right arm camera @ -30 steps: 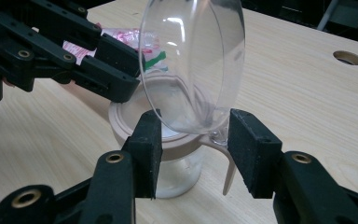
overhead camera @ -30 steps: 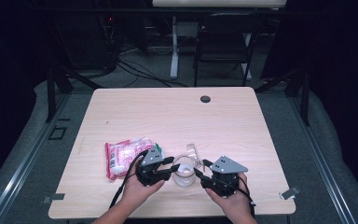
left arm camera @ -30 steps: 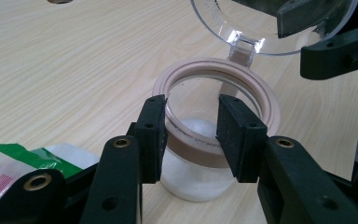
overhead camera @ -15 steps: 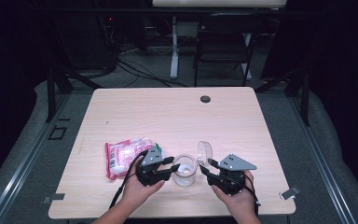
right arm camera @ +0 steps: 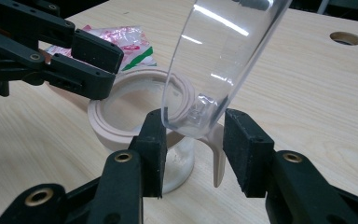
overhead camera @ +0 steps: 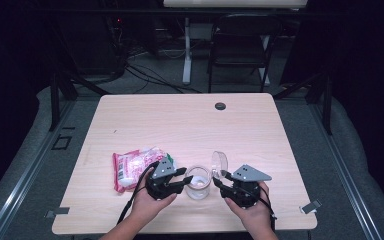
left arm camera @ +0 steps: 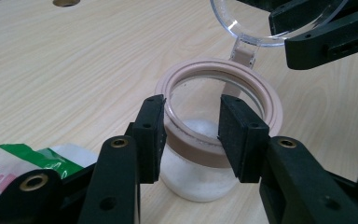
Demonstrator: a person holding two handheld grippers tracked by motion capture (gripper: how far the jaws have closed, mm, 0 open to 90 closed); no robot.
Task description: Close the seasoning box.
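Observation:
A clear jar (overhead camera: pixel 198 184) with a beige rim (left arm camera: pixel 261 98) stands near the table's front edge, something white at its bottom. Its hinged clear lid (overhead camera: pixel 220 161) stands swung up to the right. My left gripper (overhead camera: pixel 184 179) is at the jar's left side. In the left gripper view its jaws (left arm camera: pixel 191 135) have just been opening; one pad touches the rim's outside and the other sits in front of it. My right gripper (right arm camera: pixel 193 144) has just been closing, and its pads press on the lid (right arm camera: pixel 223 56) close to the hinge.
A pink, white and green packet (overhead camera: pixel 130 167) lies just left of the left gripper. A round cable hole (overhead camera: pixel 220 106) sits near the table's far edge. Beyond the table stands a dark chair (overhead camera: pixel 242 40) among cables on the floor.
The lid has swung from over the jar up and to the right with the right gripper. The left gripper and the jar stay put.

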